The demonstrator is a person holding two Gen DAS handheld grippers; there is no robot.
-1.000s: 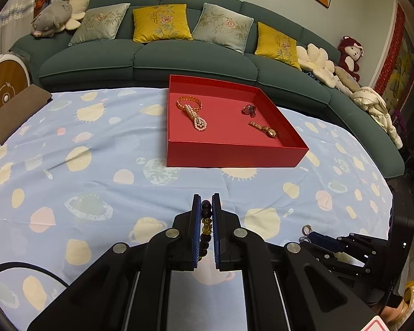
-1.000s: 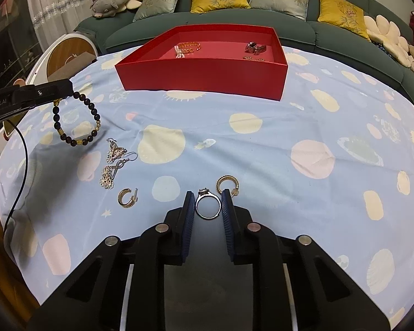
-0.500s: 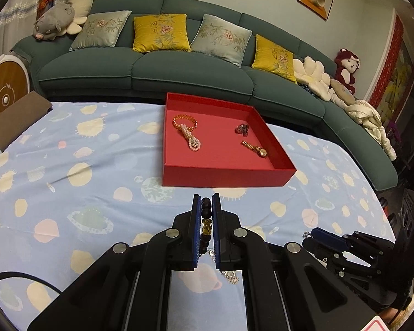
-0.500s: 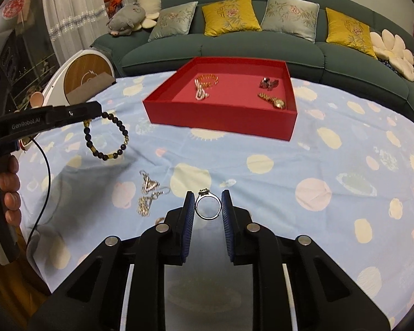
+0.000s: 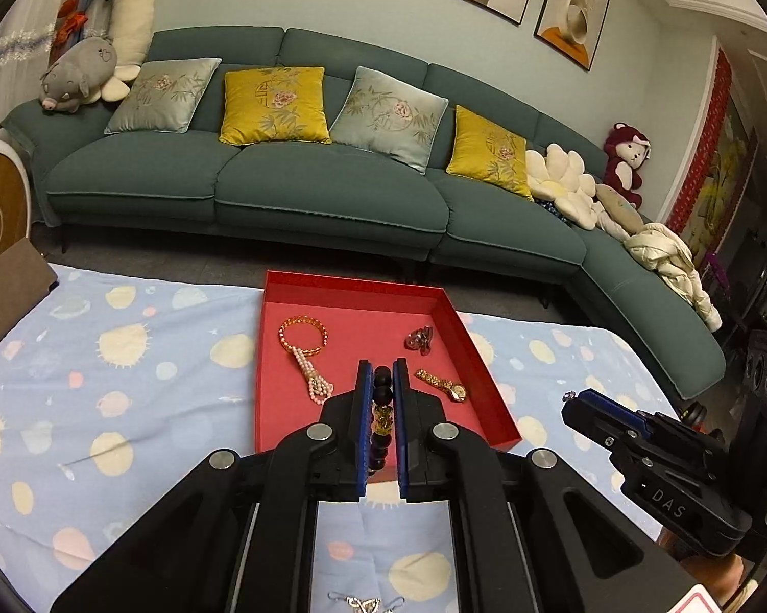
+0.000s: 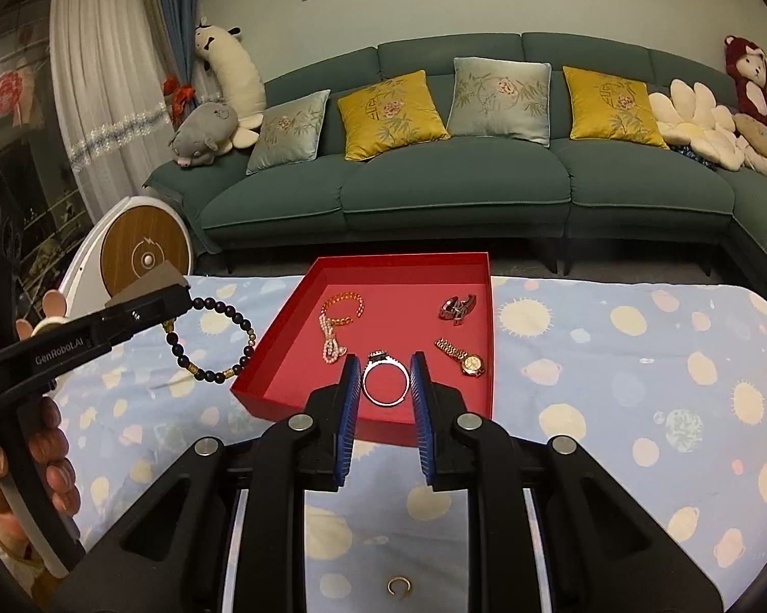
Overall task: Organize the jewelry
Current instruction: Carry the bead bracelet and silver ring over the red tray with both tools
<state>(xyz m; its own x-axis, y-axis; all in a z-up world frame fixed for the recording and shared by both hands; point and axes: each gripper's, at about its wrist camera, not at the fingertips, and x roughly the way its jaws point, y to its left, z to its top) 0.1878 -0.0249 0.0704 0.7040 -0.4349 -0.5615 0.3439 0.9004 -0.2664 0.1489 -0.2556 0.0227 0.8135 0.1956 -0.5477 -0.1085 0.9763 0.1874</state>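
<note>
My left gripper (image 5: 382, 375) is shut on a dark bead bracelet (image 5: 382, 408), held up above the table in front of the red tray (image 5: 490, 388). In the right wrist view the bracelet (image 6: 215, 339) hangs from the left gripper (image 6: 182, 301), left of the tray (image 6: 276, 337). My right gripper (image 6: 383, 375) is shut on a silver ring (image 6: 385, 383), also above the tray's near edge. In the tray lie a gold bracelet with pearl strands (image 5: 304, 347), a dark brooch (image 5: 420, 339) and a gold watch (image 5: 442, 384).
The table has a light blue spotted cloth (image 6: 613, 383). A gold hoop earring (image 6: 398, 585) lies on it near me; silver earrings (image 5: 363, 603) lie below the left gripper. A green sofa (image 5: 281, 189) stands behind the table. A round white and wood device (image 6: 141, 255) stands left.
Both grippers have risen and moved forward towards the red tray, each carrying its piece. The loose earrings on the cloth have dropped out of the right view.
</note>
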